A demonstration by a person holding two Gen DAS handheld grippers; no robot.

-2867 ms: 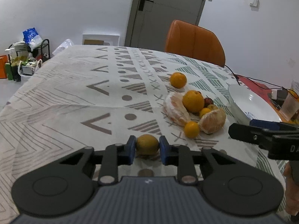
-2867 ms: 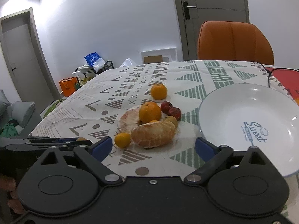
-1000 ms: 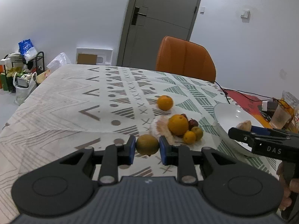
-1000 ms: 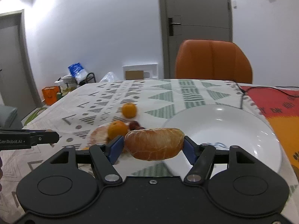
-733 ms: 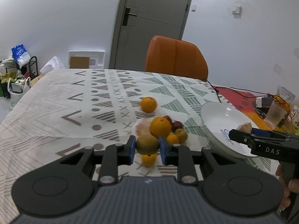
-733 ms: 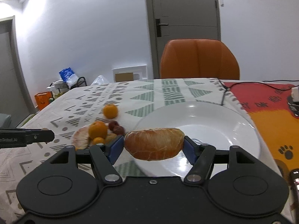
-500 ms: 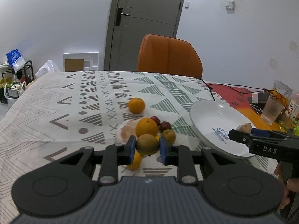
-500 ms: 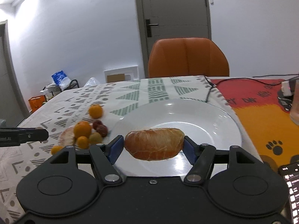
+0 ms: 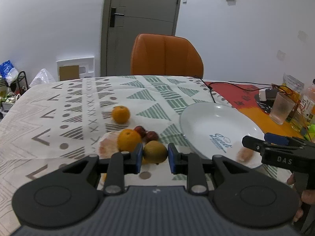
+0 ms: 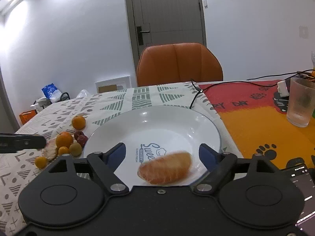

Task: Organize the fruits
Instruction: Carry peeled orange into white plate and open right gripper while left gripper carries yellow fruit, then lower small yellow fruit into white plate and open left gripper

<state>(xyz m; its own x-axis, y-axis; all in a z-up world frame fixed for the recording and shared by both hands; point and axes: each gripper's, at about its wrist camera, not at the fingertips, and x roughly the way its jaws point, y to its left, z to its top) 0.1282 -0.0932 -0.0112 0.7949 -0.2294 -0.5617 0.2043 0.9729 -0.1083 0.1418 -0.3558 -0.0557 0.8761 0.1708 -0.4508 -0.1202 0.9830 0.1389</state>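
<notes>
Right gripper spread, its peeled segment (blurred) near the plate rim may roll off; left gripper pinches 1 greenish fruit

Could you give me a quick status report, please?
Right gripper open, peeled orange on plate. Left gripper shut on brown fruit. Nothing blocking the plate.

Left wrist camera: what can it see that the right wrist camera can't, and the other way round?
Only the left wrist view shows the left gripper pinching a greenish-brown fruit. Only the right wrist view shows the right gripper wide open, and a phone at the right edge. Both show the white plate, the peeled orange piece on it, the orange chair and a glass.
</notes>
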